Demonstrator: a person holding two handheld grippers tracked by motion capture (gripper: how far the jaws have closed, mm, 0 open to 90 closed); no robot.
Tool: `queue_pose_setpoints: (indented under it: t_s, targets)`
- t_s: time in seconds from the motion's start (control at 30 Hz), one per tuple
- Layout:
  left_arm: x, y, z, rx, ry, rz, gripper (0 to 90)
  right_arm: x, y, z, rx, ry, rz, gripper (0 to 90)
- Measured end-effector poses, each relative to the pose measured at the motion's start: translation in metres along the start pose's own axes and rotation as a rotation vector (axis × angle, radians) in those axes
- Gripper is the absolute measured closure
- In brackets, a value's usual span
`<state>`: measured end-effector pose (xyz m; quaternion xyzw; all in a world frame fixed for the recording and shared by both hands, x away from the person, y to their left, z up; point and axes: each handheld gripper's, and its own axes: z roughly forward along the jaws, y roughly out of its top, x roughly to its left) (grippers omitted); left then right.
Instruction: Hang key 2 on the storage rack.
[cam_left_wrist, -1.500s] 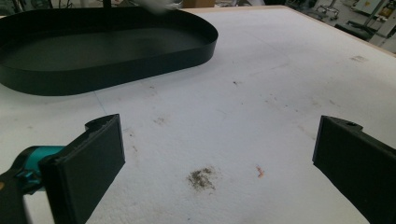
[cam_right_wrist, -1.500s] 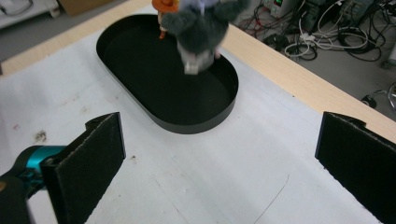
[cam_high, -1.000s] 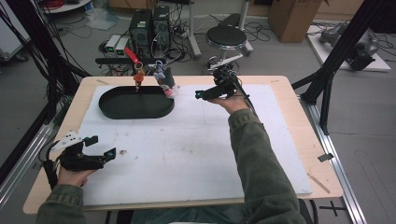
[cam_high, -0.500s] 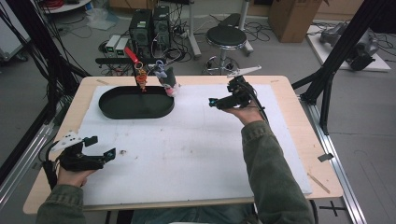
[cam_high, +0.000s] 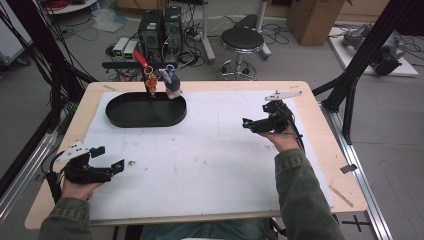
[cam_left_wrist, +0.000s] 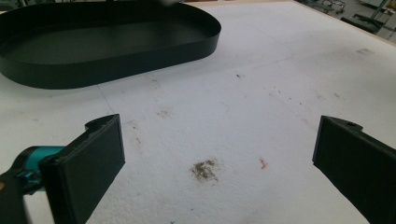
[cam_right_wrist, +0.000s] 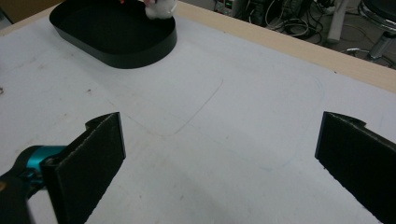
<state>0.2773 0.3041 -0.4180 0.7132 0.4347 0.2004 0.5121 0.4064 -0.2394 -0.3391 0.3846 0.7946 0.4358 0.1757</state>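
Observation:
A black oval tray (cam_high: 125, 117) lies at the back left of the white mat (cam_high: 210, 160); its inside looks bare. It also appears in the left gripper view (cam_left_wrist: 140, 65) and the right gripper view (cam_right_wrist: 140, 49). At its far rim stand a small orange item (cam_high: 151, 85) with a red handle (cam_high: 141, 59) and a pale grey-white item (cam_high: 173, 86) (cam_right_wrist: 159, 7). My left gripper (cam_high: 109, 157) (cam_left_wrist: 219, 135) rests open at the mat's front left, its jaws wide apart with nothing between them. My right gripper (cam_high: 256, 115) (cam_right_wrist: 219, 133) hovers open over the right side, pointing left.
The wooden table edge (cam_high: 345, 175) borders the mat on the right. Small dirt stains (cam_left_wrist: 203, 169) mark the mat ahead of the left gripper. Behind the table stand a round stool (cam_high: 242, 39) and electronics boxes (cam_high: 160, 25) on the floor.
My right gripper has pulled away from the tray's right end, moving right and toward the person. The left gripper has stayed in place.

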Motion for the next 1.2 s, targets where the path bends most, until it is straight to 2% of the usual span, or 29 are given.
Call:
queue_pose_setpoints:
  t_s: [0.13, 0.2, 0.27, 0.43, 0.67, 0.8, 1.0, 1.2]
  targets:
    - [0.0, -0.001, 0.001, 0.004, 0.001, -0.003, 2.5, -0.005, -0.012, -0.01, 0.009, -0.018, 0.003, 0.7]
    - [0.0, -0.001, 0.0, 0.007, 0.001, -0.001, 2.5, -0.007, -0.019, -0.016, 0.003, -0.006, 0.026, 0.7]
    - [0.0, -0.001, 0.0, 0.011, 0.002, 0.002, 2.5, -0.009, -0.026, -0.019, -0.005, -0.01, 0.029, 0.6]
    - [0.001, -0.003, -0.001, 0.018, 0.007, -0.003, 2.5, -0.017, -0.046, -0.028, -0.005, -0.042, 0.053, 0.6]
    - [0.003, -0.005, -0.003, 0.025, 0.017, -0.007, 2.5, -0.026, -0.074, -0.035, -0.046, -0.048, 0.082, 0.6]
    - [0.004, -0.007, -0.003, 0.031, 0.018, -0.013, 2.5, -0.026, -0.088, -0.038, -0.067, -0.045, 0.109, 0.6]
    - [0.006, -0.008, -0.003, 0.045, 0.024, -0.018, 2.5, -0.021, -0.105, -0.04, -0.099, -0.055, 0.087, 0.6]
    - [0.006, -0.009, -0.001, 0.055, 0.022, -0.012, 2.5, -0.021, -0.113, -0.039, -0.094, -0.081, 0.066, 0.6]
